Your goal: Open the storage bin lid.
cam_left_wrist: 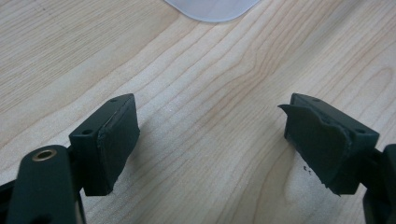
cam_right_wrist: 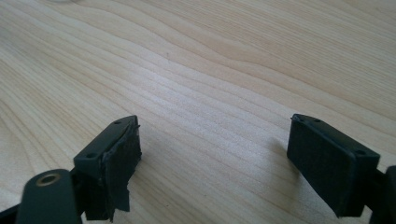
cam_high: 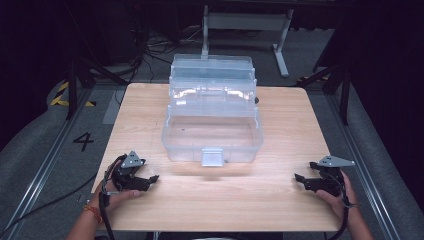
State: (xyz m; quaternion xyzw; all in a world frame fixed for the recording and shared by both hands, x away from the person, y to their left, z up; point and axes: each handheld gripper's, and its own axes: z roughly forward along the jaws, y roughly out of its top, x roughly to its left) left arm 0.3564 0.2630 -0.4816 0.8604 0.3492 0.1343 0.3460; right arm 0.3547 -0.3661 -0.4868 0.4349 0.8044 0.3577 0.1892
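I've got both grippers parked low at the near edge of the table (cam_high: 150, 100), one per corner, w/ the box (cam_high: 212, 131) sitting well apart from both, up the middle. Left gripper (cam_high: 154, 178) is at the near-left, held in the person's left hand (cam_high: 112, 197), pointing in toward the table centre; its jaws are spread wide, nothing btwn them, just bare wood grain. In the left gripper view the pads (cam_left_wrist: 116, 144) look scuffed, the far-side one torn at its edge, and a rounded corner of the box (cam_left_wrist: 212, 9) shows at the top of the frame, ahead of the jaws and not touching. Right gripper (cam_high: 298, 178) is at the near-right in the right hand (cam_high: 337, 200), aimed left across the table; jaws also released and empty, w/ only wood btwn the pads (cam_right_wrist: 119, 163) in the right gripper view. The box is clear plastic, lid swung up and back, w/ tiered trays (cam_high: 212, 87) stepped up behind the main tub. Tub looks empty as far as I can tell thru the plastic. Its grey latch (cam_high: 212, 157) hangs at the front wall, facing the near edge, roughly midway btwn the two grippers. Cables trail off both grippers toward the person. Floor beyond the table is dark, w/ a "4" marked (cam_high: 83, 141) on it at left.
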